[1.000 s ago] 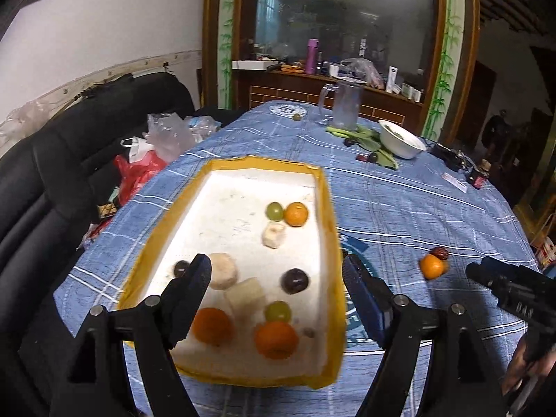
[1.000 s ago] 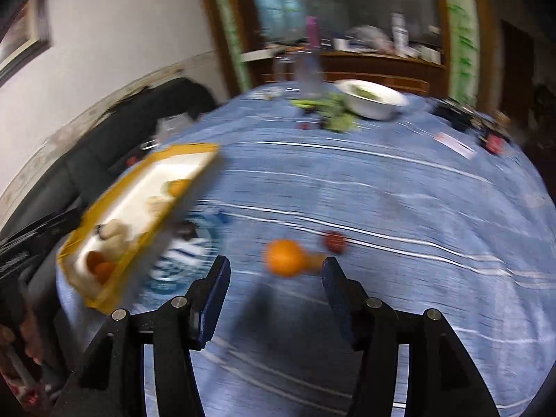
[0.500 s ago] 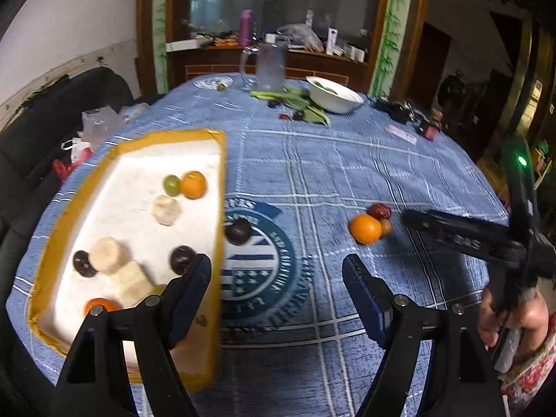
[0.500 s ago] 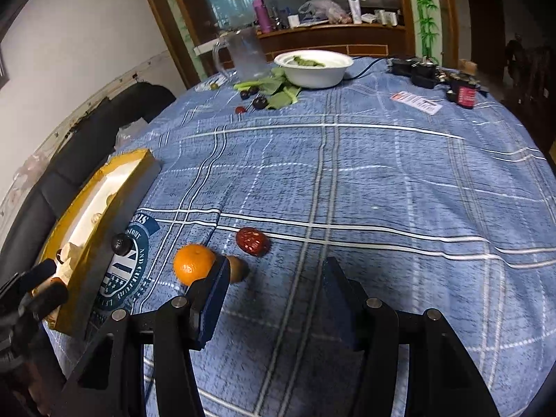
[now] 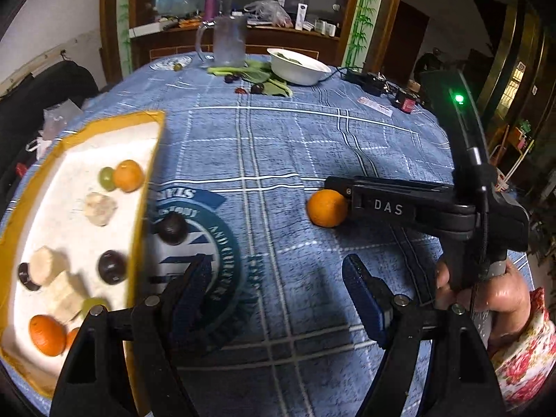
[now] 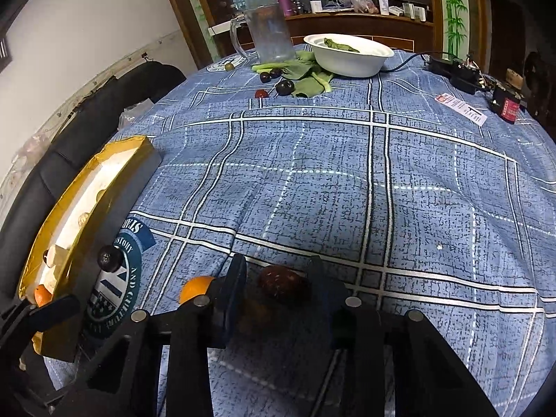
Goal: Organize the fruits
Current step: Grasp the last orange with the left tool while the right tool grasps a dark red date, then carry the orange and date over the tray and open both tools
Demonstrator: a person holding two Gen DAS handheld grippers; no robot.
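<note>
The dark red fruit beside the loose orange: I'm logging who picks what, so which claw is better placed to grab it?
Right. The right claw already brackets the dark red fruit between its open fingers, beside the orange. The left claw hangs open over bare cloth near the tray.

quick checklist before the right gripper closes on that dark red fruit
1. Dark red fruit sits between the right gripper fingers: ok.
2. Right fingers touching the fruit: cannot tell; gaps seem to show on both sides.
3. Orange clear of the grasp: ok, it lies outside the left finger, though close against it.
4. Another brownish fruit sits under the gripper, just behind the red one: not ok, it might get caught.
5. Left gripper out of the way: ok, open and empty over the tablecloth.
6. Yellow tray has room: ok, bare white floor shows.
</note>
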